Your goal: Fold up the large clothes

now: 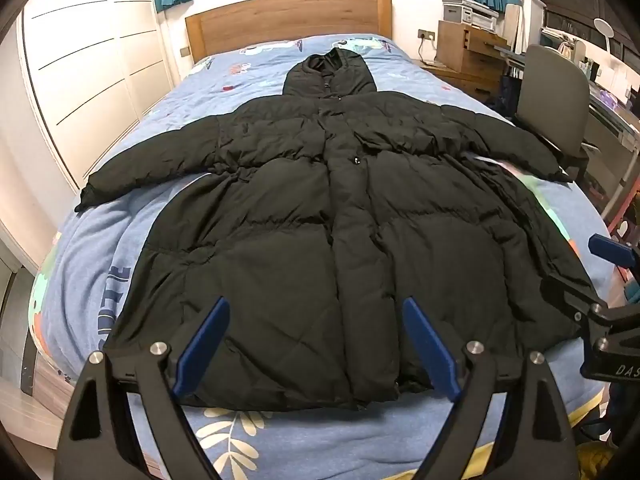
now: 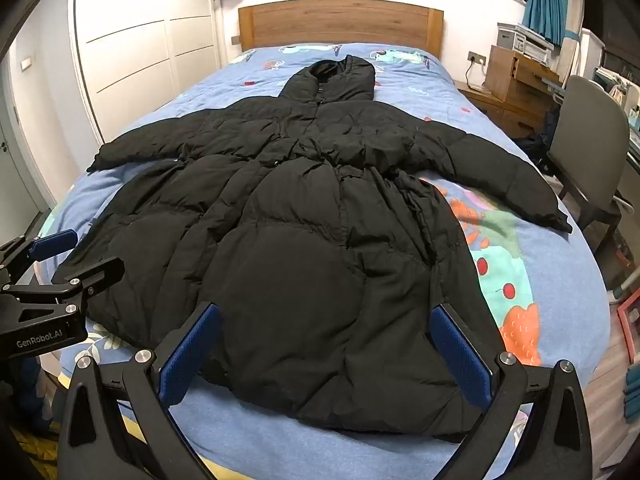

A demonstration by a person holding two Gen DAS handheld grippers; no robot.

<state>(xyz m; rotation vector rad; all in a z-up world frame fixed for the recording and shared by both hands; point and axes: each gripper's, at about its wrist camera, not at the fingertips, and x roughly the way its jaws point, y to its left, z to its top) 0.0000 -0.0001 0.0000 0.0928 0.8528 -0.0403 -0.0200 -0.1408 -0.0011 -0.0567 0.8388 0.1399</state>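
A black hooded puffer coat (image 1: 320, 208) is seen spread front-up along the middle of a bed (image 1: 80, 248) covered by a blue patterned quilt, hood toward the wooden headboard (image 1: 288, 20), sleeves stretched toward the side edges. Above the hem at the foot edge, the left gripper (image 1: 316, 344) and right gripper (image 2: 324, 354) are held with jaws wide apart, nothing between them.

Left gripper (image 1: 316, 344) and right gripper (image 2: 326, 350) tilt downward, jaws spread wide

Bedroom: bed (image 1: 256, 68), wooden headboard (image 1: 288, 20)
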